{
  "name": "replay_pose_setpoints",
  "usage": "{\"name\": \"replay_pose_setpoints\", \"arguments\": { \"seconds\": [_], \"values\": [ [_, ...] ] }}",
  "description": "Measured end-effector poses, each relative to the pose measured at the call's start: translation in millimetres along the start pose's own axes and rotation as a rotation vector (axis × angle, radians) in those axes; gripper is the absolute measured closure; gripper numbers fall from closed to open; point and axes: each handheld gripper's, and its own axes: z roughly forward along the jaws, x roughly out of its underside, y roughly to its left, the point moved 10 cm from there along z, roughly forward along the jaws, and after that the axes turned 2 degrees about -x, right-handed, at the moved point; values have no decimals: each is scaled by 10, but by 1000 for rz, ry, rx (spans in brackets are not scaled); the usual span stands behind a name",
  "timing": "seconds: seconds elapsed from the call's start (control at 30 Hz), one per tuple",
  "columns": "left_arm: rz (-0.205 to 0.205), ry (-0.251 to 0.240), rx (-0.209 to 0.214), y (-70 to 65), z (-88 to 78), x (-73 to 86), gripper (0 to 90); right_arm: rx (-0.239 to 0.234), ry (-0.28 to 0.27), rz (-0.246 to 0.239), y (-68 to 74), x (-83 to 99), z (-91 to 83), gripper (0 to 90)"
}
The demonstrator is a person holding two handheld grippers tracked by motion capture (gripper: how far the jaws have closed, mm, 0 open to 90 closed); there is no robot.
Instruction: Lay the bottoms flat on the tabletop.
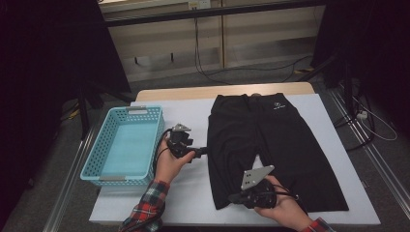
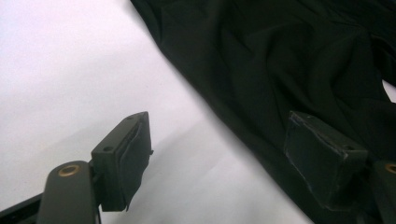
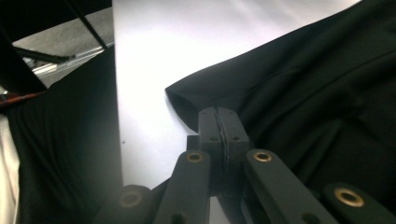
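— High view: how far had you got?
— My right gripper [image 1: 233,197] was clamped on the black fabric shorts' [image 1: 270,145] near hem, right of the blue plastic basket [image 1: 96,166]; my left gripper [image 1: 209,151] gaped wide. Folding remained.

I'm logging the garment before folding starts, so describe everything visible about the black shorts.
The black shorts lie flat on the white table cover, waistband at the far edge, both legs pointing toward the person. The fabric looks thin, matte and softly creased, with a small pale logo near the waistband. The right gripper is shut on the hem corner of one leg; the left gripper stands open at the side edge.
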Motion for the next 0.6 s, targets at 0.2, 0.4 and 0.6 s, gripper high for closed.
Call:
{"name": "replay_pose_setpoints", "arguments": {
  "seconds": [0.2, 0.4, 0.6],
  "values": [
    [-1, -3, 2, -5, -7, -12, 230, 43, -8, -78, 65, -68, 73, 798],
    [-8, -10, -2, 26, -30, -22, 221, 46, -39, -118, 149, -199, 218, 644],
    [-12, -4, -10, 46, -31, -11, 216, 39, -21, -116, 146, -226, 369, 586]
  ]
}}
